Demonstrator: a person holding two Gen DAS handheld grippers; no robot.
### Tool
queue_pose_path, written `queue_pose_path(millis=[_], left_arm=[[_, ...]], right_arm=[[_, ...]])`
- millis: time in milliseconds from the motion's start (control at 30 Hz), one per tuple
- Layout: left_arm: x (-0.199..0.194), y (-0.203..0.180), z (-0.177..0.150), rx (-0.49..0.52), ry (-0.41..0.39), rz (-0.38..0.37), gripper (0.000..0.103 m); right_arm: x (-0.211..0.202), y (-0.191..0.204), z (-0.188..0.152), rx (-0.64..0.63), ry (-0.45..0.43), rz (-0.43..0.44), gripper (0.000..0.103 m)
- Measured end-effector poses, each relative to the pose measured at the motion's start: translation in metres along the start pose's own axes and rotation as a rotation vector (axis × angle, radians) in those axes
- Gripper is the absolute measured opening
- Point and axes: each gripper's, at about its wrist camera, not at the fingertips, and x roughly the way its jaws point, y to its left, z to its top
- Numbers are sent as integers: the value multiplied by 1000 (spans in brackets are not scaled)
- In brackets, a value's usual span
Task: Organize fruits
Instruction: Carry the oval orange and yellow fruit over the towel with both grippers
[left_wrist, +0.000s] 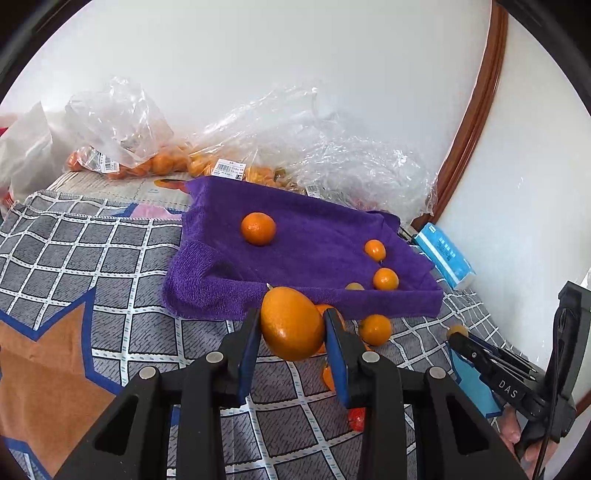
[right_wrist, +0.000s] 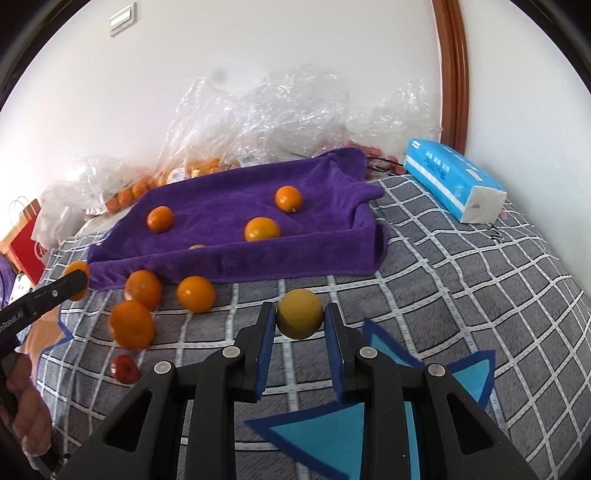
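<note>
My left gripper (left_wrist: 293, 325) is shut on a large orange (left_wrist: 291, 323) and holds it above the checked cloth, just in front of the purple towel tray (left_wrist: 314, 236). My right gripper (right_wrist: 300, 319) is shut on a small yellow fruit (right_wrist: 300, 313), in front of the tray (right_wrist: 236, 266). The tray holds several oranges (right_wrist: 261, 229). Loose oranges (right_wrist: 195, 293) and a small red fruit (right_wrist: 125, 368) lie on the cloth at the tray's front left. The left gripper's tip (right_wrist: 74, 280) shows at the left edge of the right wrist view.
Clear plastic bags with oranges (left_wrist: 147, 162) lie behind the tray against the white wall. A blue tissue pack (right_wrist: 452, 179) lies at the right by the wall. A red paper bag (right_wrist: 26, 236) stands at the far left. The checked cloth (right_wrist: 461, 288) covers the surface.
</note>
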Motion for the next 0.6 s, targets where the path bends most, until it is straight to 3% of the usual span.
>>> queue_pose_path(millis=[267, 600], left_arm=[[-8, 0, 2, -17, -22, -16, 32], [-11, 3, 4, -42, -26, -22, 32]], right_arm=[[-11, 14, 7, 14, -11, 25, 27], [-27, 14, 18, 21, -38, -8, 27]])
